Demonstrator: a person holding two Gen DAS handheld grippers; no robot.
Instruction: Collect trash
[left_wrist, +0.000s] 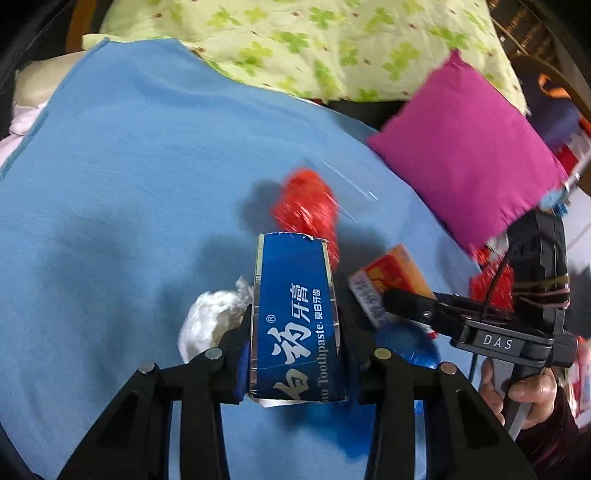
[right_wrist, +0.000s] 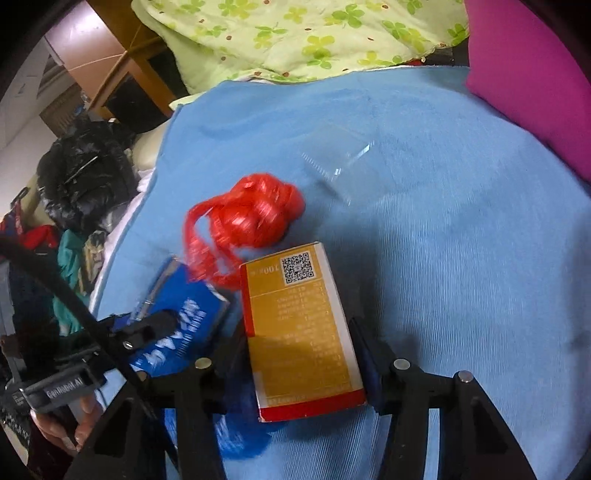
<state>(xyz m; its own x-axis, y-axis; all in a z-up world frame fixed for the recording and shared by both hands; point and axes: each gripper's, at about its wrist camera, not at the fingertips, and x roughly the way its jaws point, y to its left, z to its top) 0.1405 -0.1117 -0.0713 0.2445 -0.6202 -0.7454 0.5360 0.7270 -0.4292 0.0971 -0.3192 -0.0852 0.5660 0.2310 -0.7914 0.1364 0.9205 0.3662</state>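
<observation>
Left gripper (left_wrist: 295, 325) pinches the blue toothpaste box (left_wrist: 295, 314); right gripper (right_wrist: 306, 354) clamps the yellow box (right_wrist: 301, 325). Red plastic wad (right_wrist: 255, 218) (blurred) lies on the blue cloth (right_wrist: 443, 258) at eleven o'clock of the yellow box.

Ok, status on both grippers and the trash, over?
Left gripper shut on toothpaste box. Right gripper shut on yellow box. Red plastic wad, clear wrapper still loose on blue cloth.

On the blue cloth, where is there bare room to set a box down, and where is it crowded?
Bare: the wide stretch of blue cloth left of the toothpaste box, up to the green floral quilt; also the stretch right of the yellow box, below the magenta cushion. Crowded: the middle, with red plastic wad, clear wrapper, white tissue.
</observation>
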